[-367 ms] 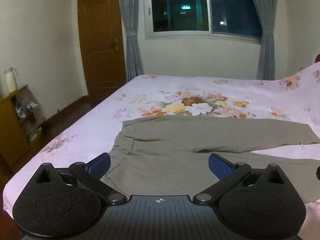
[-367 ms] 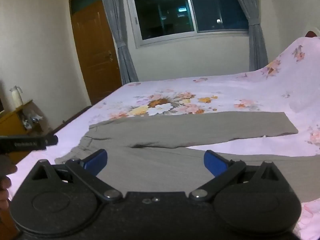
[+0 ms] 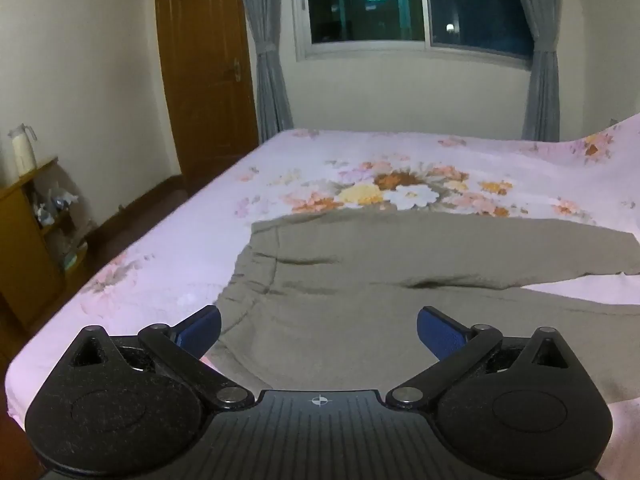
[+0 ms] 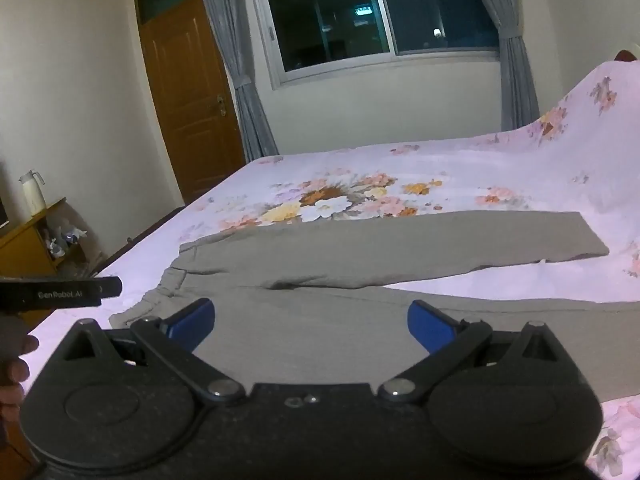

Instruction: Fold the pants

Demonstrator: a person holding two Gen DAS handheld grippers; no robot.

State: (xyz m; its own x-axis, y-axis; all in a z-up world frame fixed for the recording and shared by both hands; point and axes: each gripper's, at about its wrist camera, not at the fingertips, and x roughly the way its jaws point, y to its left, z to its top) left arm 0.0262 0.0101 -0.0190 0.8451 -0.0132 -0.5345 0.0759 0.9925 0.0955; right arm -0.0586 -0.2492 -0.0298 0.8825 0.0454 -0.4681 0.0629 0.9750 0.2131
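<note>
Both grippers, left gripper [image 3: 319,330] and right gripper [image 4: 311,322], spread above pants [image 4: 360,256].

A: What are the pants [image 3: 420,264] made of?

B: Soft matt cloth, grey-olive, slightly napped, gathered at the waistband. Under the pants lies a bedsheet [image 3: 400,160], smooth thin cloth with a printed flower pattern and a faint sheen.

A: And the tools above the pants?

B: The left gripper [image 3: 319,328] has a matt black plastic body, finely grained and ribbed, with bright metal pivot pins and blue rubbery-looking finger pads [image 3: 440,332]. The right gripper [image 4: 311,322] looks the same.

A: Beyond the pants?

B: A door [image 4: 188,96] of varnished brown wood, semi-glossy; grey cloth curtains [image 4: 232,60]; glossy dark window glass [image 4: 360,12].
</note>
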